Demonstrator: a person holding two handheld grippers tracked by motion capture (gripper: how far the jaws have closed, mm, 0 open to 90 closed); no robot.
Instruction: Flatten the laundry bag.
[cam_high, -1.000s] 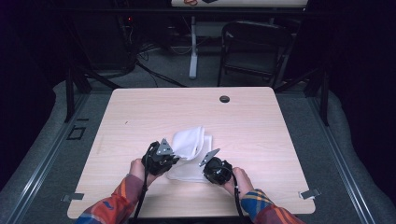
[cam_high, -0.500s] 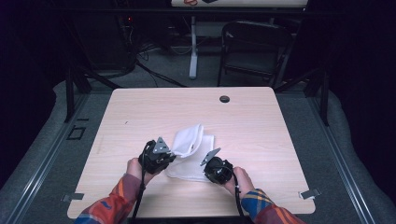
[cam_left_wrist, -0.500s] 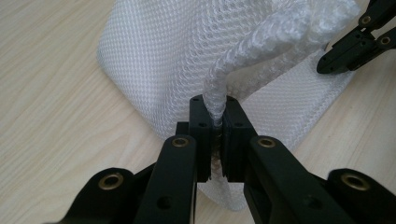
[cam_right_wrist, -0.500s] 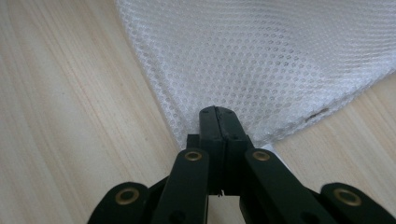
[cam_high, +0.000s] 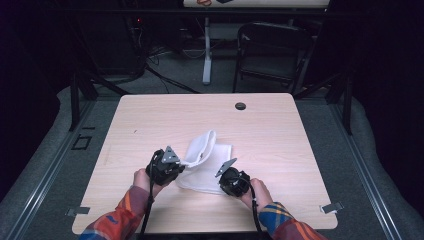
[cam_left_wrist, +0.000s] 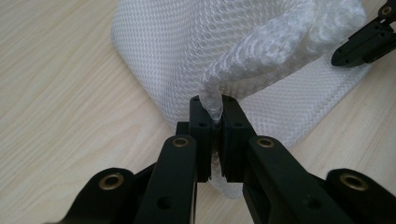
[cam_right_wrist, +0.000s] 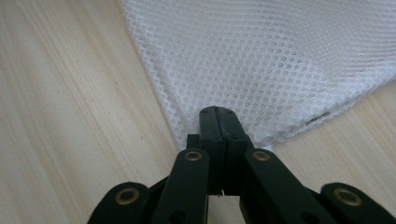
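A pale wood-grain table with rounded corners (cam_high: 150, 125) carries a small black round grommet (cam_high: 240, 106) near its far edge and stands on grey carpet in a dark room, with a black folding chair (cam_high: 270, 50) and a white table leg (cam_high: 206, 50) behind it. On the near half lies a white mesh fabric bag (cam_high: 207, 165), one edge lifted into a curl. The left gripper (cam_left_wrist: 215, 114) is clamped on that rolled edge, while the right gripper (cam_right_wrist: 219, 122) has its jaws closed on the bag's near corner, low against the tabletop.

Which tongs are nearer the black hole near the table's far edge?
Right. The right tongs sit almost straight below the hole; the left tongs are off to its left, pinching the mesh cloth.
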